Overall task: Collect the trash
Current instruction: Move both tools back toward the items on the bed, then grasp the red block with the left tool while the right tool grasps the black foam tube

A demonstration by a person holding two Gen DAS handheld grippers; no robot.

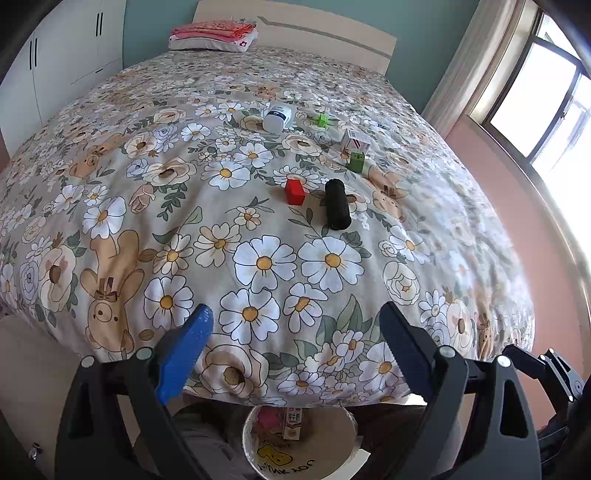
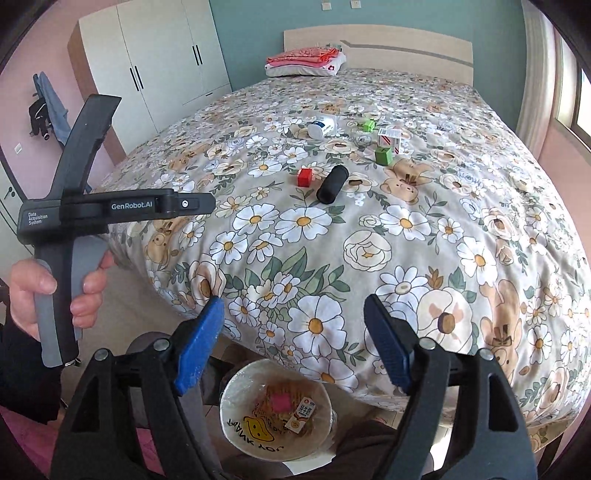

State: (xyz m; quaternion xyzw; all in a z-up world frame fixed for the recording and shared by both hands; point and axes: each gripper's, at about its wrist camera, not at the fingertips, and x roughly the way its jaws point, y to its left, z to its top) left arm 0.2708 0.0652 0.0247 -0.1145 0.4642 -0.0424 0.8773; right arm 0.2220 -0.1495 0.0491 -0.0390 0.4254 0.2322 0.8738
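Several bits of trash lie on the floral bedspread: a black cylinder (image 1: pixel 337 209) (image 2: pixel 331 183), a red block (image 1: pixel 294 192) (image 2: pixel 305 177), a green block (image 1: pixel 357 161) (image 2: pixel 383 156), a small green piece (image 1: pixel 321 120) (image 2: pixel 368 124), a red-and-white carton (image 1: pixel 354 139) (image 2: pixel 390 138) and a white bottle (image 1: pixel 279 116) (image 2: pixel 323 126) on its side. A bin (image 1: pixel 340 458) (image 2: pixel 236 428) below the bed's foot holds a small carton and a pink item. My left gripper (image 1: pixel 295 325) and right gripper (image 2: pixel 293 314) are both open and empty, hovering over the bed's near edge above the bin.
The left gripper's body and the hand holding it (image 2: pixel 74 229) show at the left of the right wrist view. Folded red cloth on a pillow (image 1: pixel 214 35) lies by the headboard. White wardrobes (image 2: pixel 155 62) stand at left, a window (image 1: pixel 535 103) at right.
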